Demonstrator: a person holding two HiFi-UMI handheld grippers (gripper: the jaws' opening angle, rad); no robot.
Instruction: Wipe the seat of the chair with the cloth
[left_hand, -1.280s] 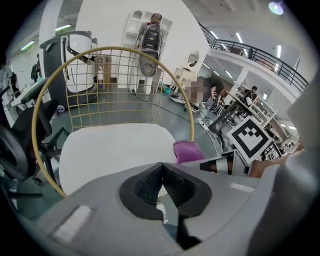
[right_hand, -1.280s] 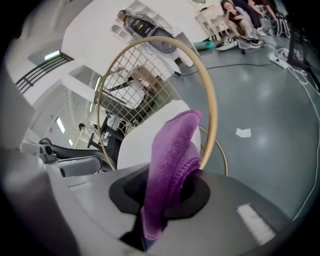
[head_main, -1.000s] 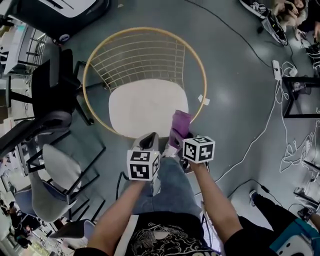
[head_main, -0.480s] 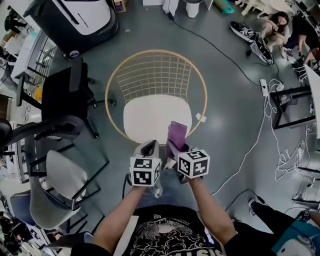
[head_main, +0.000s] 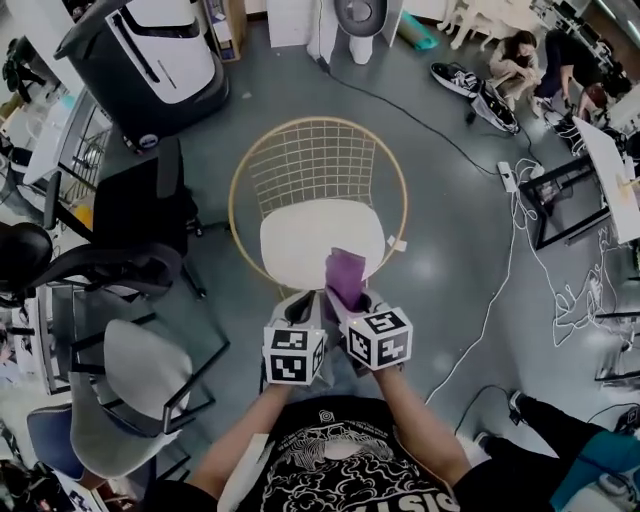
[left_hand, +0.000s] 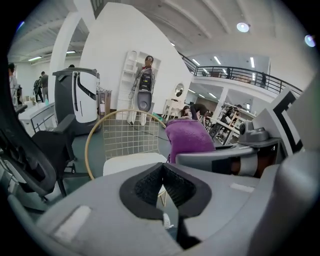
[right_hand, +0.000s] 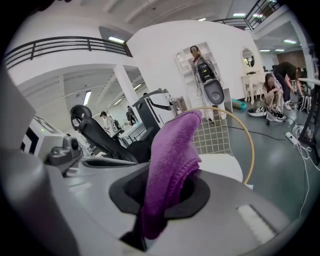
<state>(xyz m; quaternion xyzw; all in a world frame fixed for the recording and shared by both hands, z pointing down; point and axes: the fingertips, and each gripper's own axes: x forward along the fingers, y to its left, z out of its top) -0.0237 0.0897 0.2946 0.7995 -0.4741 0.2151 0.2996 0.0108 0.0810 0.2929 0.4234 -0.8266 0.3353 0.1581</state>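
The grey floor (head_main: 450, 230) takes up most of the room, with pale cables (head_main: 500, 290) trailing across it on the right. In the middle stands the chair (head_main: 243, 180) — a round gold hoop with a wire-grid back on the far side and a white seat (head_main: 300, 240) on the near side. To its left sits a black office chair (head_main: 140, 215), with a grey-seated chair (head_main: 120, 390) nearer on the left and a big black-and-white machine (head_main: 160, 50) at the far left. The person stands at the near edge of the chair with both arms held out and the two tools side by side. The purple cloth (head_main: 346, 277) sticks out from the right gripper (right_hand: 165, 192), whose fingers are closed on its lower end, so that the rest of it rises in a folded tongue. From above, its far end lies over the near right part of the seat, though I cannot tell whether it touches. The left gripper (left_hand: 162, 175), just beside the right one, has its fingers pressed together with nothing between them, and points toward the near edge of the seat.
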